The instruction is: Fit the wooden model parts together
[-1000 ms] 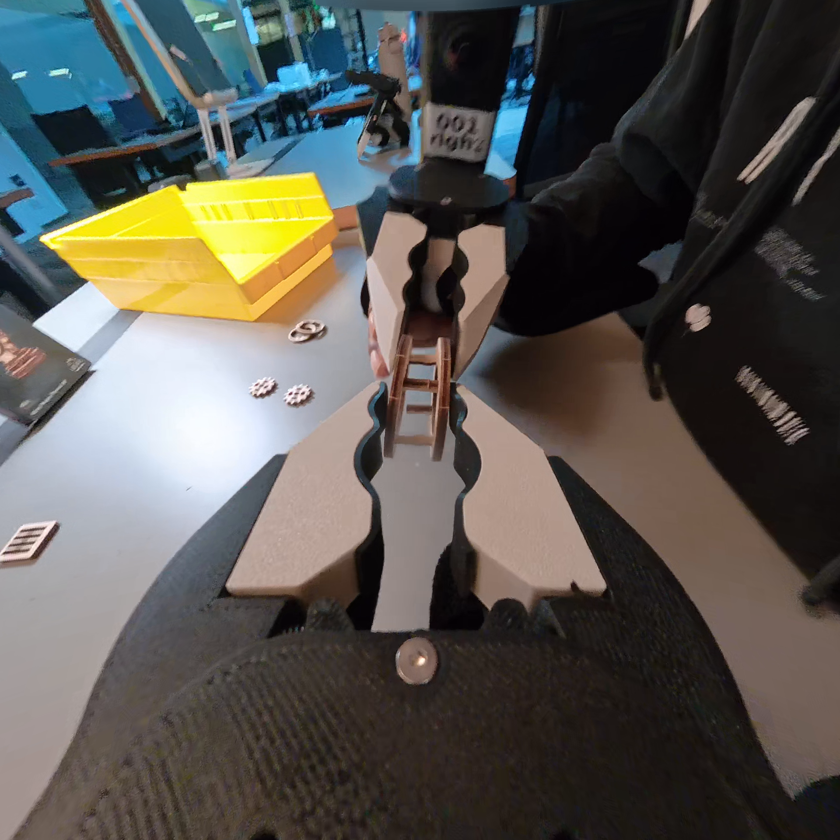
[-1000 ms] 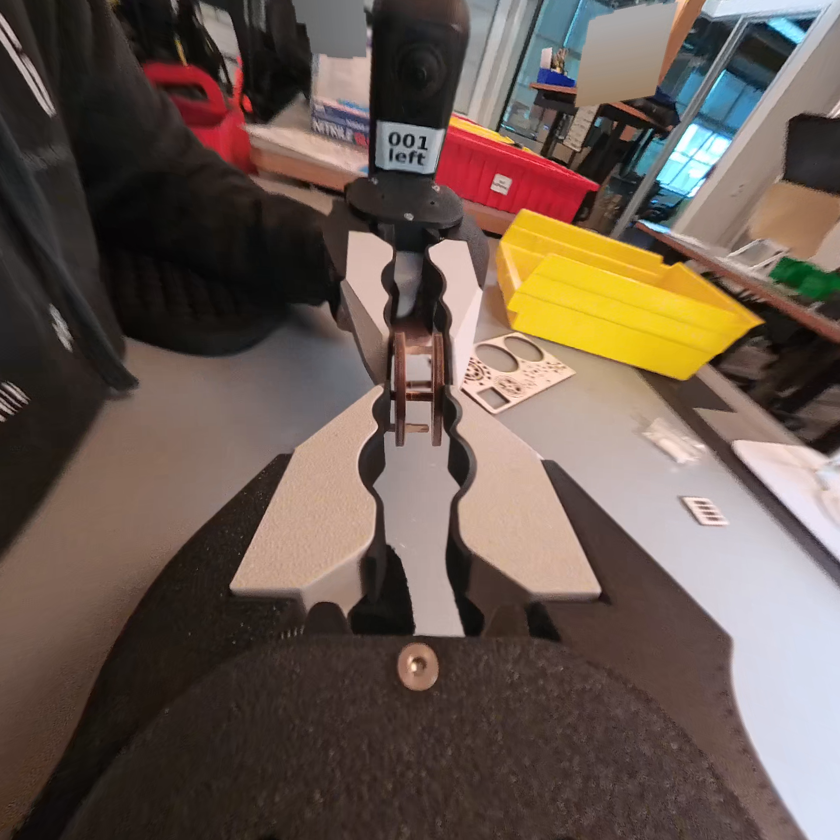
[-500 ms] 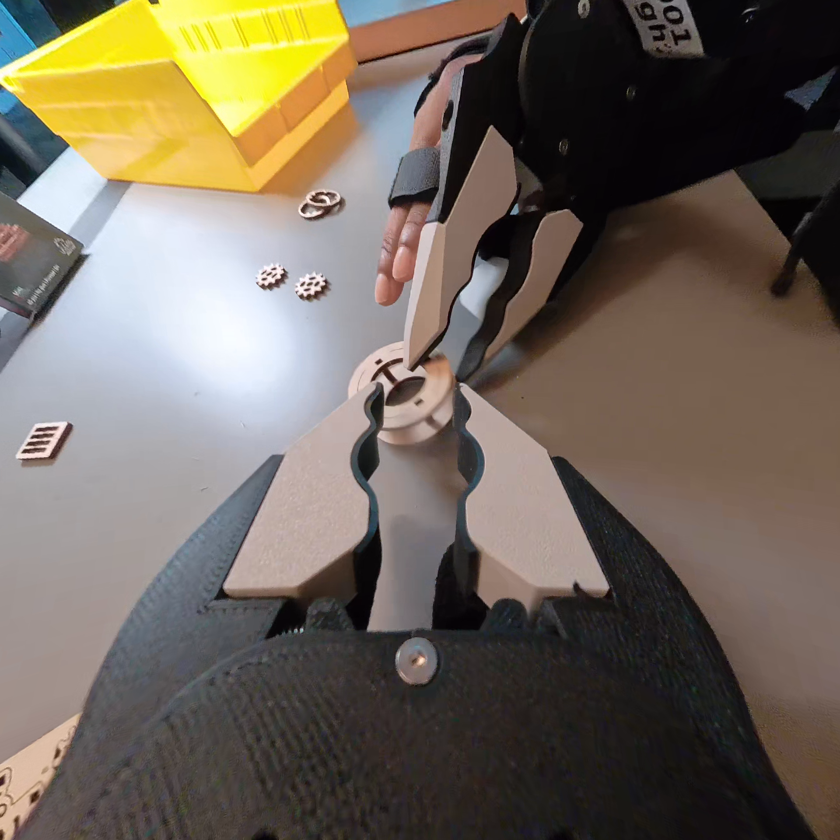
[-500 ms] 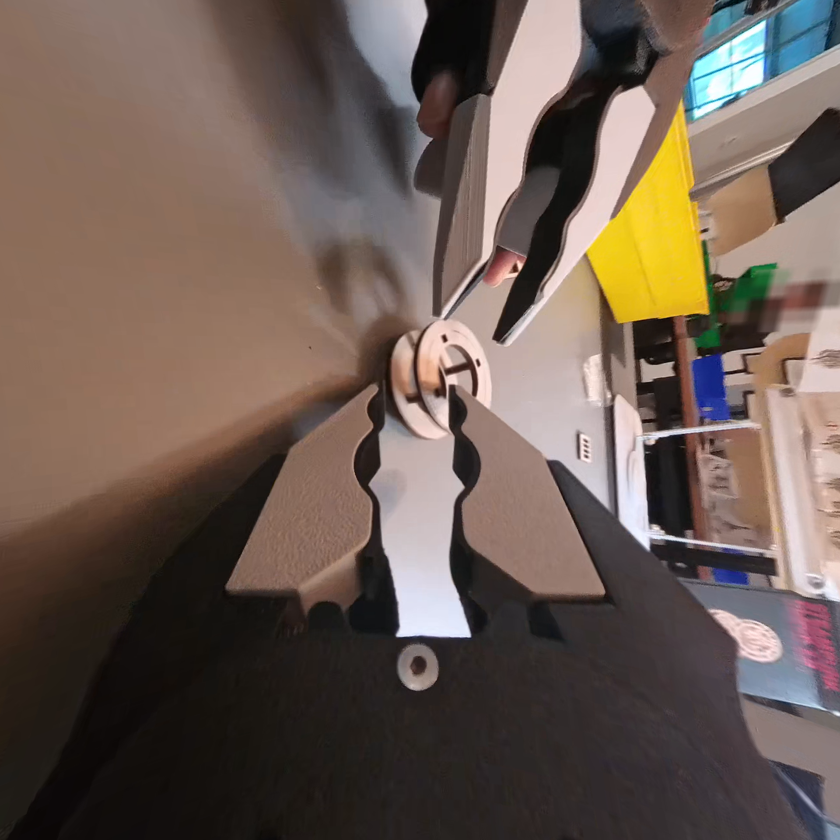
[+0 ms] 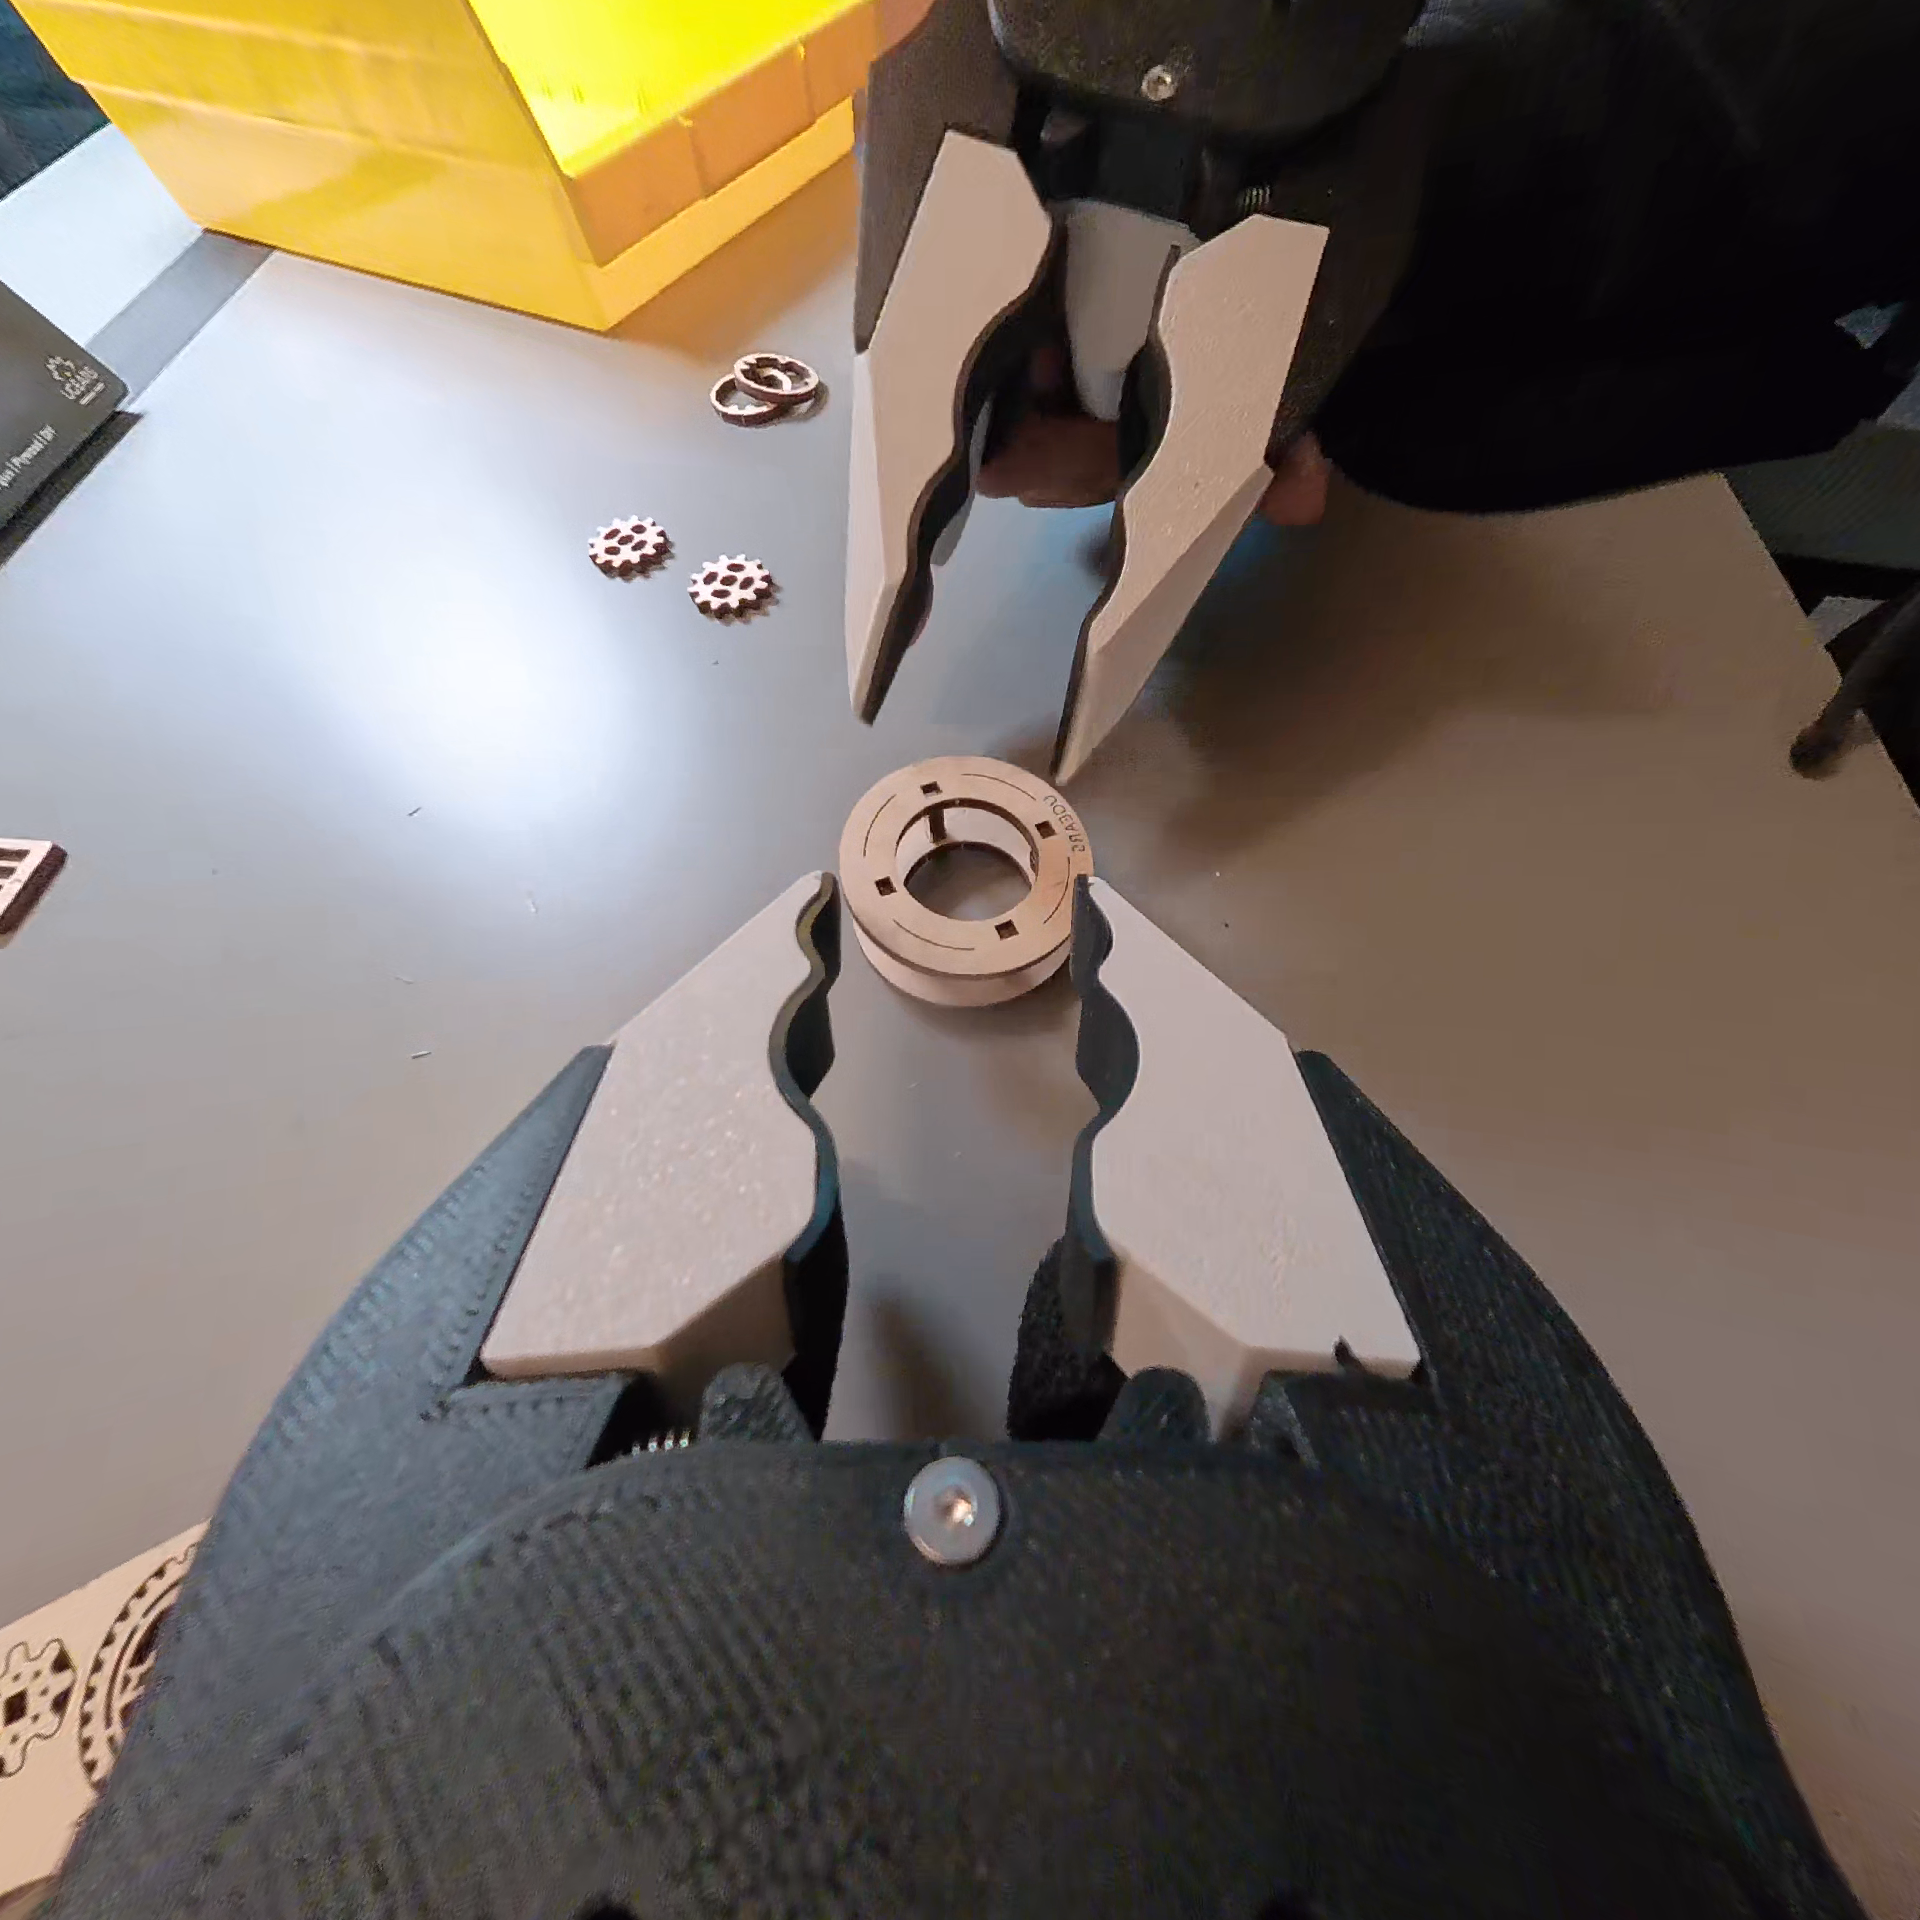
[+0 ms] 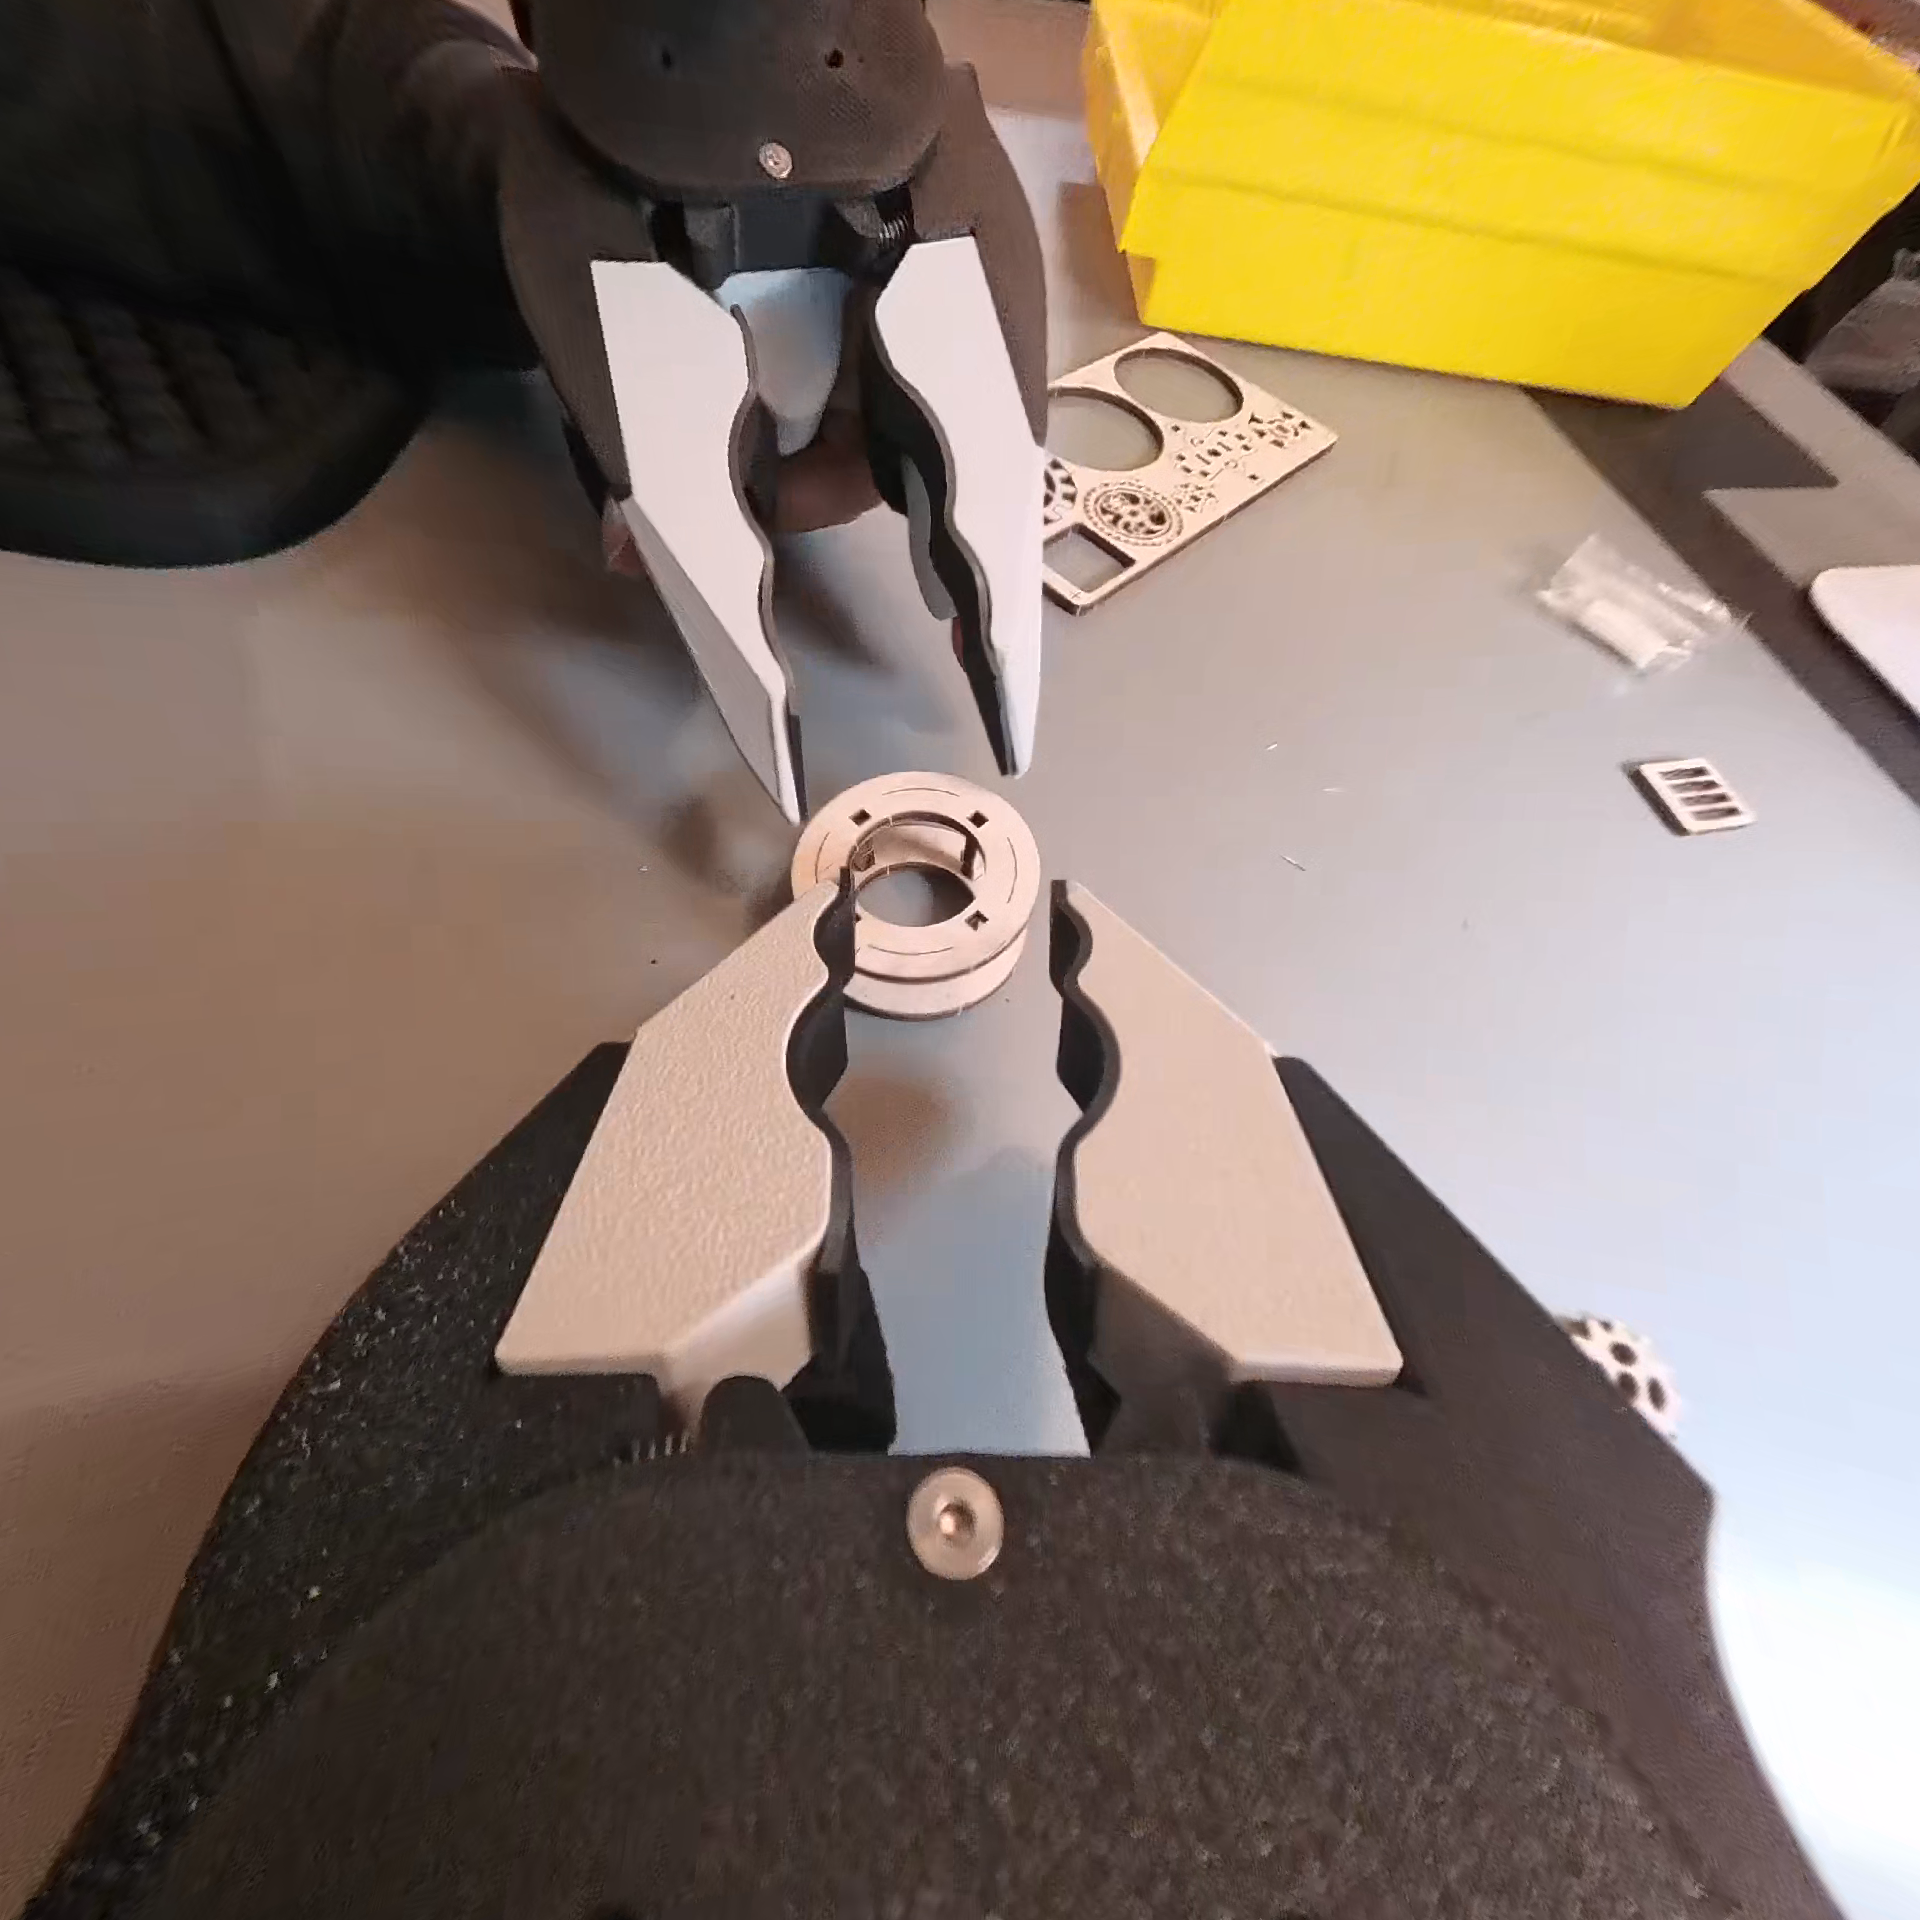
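Left gripper (image 5: pixel 951 894): jaws spread, fingertips flanking the near side of the spool (image 5: pixel 961 881); contact cannot be told, and it is not pinched. Right gripper (image 6: pixel 951 899): jaws likewise spread, tips on either side of the spool, the left tip overlapping its rim in view. Seen from the left wrist, the right gripper's tips point down just beyond the spool, apart from it.

The spool, 2 wooden discs joined by short struts, lies flat on the worktop (image 5: pixel 312 727), well in from every edge that shows.

Loose parts remain: 2 small gears (image 5: pixel 681 566) and 2 rings (image 5: pixel 767 390) toward the far edge, near the yellow bin (image 5: pixel 436 177); 1 slotted grille (image 6: pixel 1690 795) toward the right-hand edge; a cut-out sheet (image 6: pixel 1174 478) beside the bin in the right wrist view.

Judgement: the spool sub-assembly looks complete and set down. The gears, rings and grille are not yet fitted, so a fair part of the task appears outstanding.
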The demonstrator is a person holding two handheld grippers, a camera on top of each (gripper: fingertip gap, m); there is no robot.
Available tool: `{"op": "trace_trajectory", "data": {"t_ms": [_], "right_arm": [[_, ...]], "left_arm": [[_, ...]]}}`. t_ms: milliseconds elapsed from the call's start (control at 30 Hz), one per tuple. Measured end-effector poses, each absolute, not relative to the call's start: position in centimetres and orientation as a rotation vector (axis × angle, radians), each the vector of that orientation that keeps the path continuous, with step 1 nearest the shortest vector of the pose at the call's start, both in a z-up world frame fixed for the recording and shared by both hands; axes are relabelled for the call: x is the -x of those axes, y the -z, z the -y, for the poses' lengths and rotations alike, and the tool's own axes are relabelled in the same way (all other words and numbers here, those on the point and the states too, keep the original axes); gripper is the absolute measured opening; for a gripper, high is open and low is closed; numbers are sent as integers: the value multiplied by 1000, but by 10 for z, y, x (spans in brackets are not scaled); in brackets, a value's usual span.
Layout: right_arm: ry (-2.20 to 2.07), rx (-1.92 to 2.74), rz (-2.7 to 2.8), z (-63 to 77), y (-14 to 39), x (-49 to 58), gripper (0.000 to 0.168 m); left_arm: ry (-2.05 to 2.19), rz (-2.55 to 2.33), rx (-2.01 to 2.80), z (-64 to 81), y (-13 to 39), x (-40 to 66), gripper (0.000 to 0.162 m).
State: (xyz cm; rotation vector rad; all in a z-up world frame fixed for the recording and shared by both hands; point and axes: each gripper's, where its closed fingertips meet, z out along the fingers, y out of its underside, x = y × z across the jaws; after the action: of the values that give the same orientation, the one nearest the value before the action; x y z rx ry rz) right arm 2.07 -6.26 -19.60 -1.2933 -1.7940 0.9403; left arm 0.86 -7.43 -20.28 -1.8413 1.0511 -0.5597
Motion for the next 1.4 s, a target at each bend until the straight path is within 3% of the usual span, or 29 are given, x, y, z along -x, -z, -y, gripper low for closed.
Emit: {"op": "trace_trajectory", "data": {"t_ms": [300, 700, 900, 1033, 1100, 1200, 1400], "right_arm": [[-945, 1354, 1869, 68, 209, -17, 38], [-1001, 1410, 1865, 70, 209, -19, 38], [-1041, 1401, 1911, 69, 210, -30, 51], [-1031, 1404, 1920, 69, 210, -32, 51], [-1025, 1401, 1923, 70, 210, -32, 51], [-1032, 1386, 1933, 75, 207, -33, 50], [-1000, 1310, 1927, 71, 204, -37, 50]], "left_arm": [[547, -1087, 1872, 76, 210, -13, 34], [598, -1079, 1888, 77, 210, -14, 34], [600, -1086, 1870, 80, 203, -19, 60], [488, -1108, 1890, 72, 203, -32, 82], [440, -1127, 1927, 67, 210, -36, 85], [415, -1148, 1979, 64, 221, -37, 82], [385, -1197, 2006, 65, 231, -30, 58]]}}
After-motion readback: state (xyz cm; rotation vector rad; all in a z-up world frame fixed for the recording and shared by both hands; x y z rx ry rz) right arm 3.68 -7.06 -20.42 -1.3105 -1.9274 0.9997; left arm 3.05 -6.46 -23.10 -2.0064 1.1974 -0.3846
